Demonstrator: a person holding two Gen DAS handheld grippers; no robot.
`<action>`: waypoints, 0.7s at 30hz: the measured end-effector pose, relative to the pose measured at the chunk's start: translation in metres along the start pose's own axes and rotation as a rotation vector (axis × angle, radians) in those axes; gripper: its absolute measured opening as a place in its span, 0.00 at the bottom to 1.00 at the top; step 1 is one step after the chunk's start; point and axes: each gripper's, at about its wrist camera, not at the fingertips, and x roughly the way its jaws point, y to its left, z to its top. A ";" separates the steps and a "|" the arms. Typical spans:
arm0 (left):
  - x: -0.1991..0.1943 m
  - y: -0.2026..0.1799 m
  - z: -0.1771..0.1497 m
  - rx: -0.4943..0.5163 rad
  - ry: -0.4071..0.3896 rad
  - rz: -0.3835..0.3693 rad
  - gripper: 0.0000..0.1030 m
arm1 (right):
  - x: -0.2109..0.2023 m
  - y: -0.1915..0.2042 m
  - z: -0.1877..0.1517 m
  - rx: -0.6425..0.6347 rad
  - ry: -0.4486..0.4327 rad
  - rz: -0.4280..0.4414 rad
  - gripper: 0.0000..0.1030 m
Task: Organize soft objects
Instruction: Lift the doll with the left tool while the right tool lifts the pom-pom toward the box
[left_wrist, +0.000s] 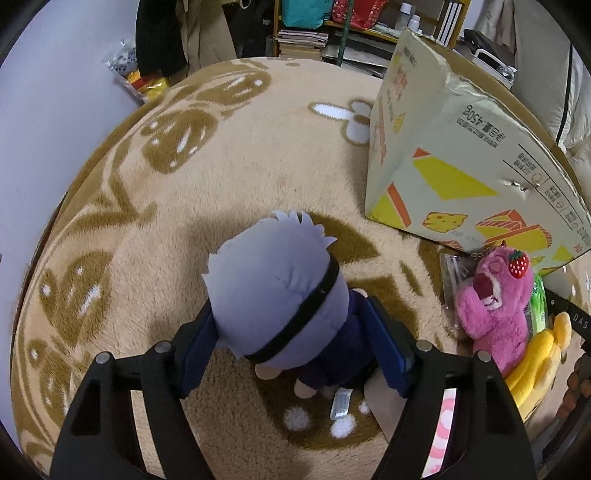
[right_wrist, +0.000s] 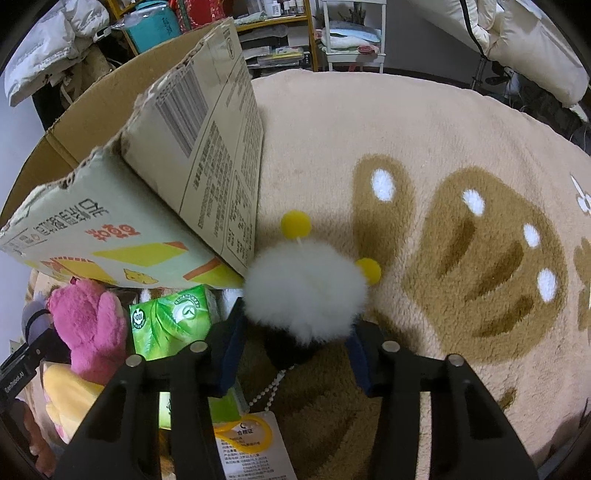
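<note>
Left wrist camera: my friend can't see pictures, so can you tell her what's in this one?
The left gripper is shut on a doll with pale spiky hair and a black blindfold, above a tan rug. To the right lie a pink bear with a strawberry on its ear, a yellow plush beneath it, and a cardboard box.

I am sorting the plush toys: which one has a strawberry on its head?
The pink bear, lying beside the box on top of the yellow plush. The grey-haired doll in the left fingers wears a black band instead.
</note>
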 end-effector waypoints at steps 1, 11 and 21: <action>0.000 0.001 0.001 -0.006 0.005 -0.006 0.73 | 0.000 0.000 0.000 -0.003 -0.002 0.000 0.46; -0.011 0.002 0.001 -0.024 -0.042 -0.003 0.60 | -0.010 0.003 -0.005 0.010 -0.020 0.033 0.37; -0.034 -0.005 -0.001 0.004 -0.141 -0.014 0.56 | -0.039 0.001 -0.012 0.020 -0.092 0.091 0.37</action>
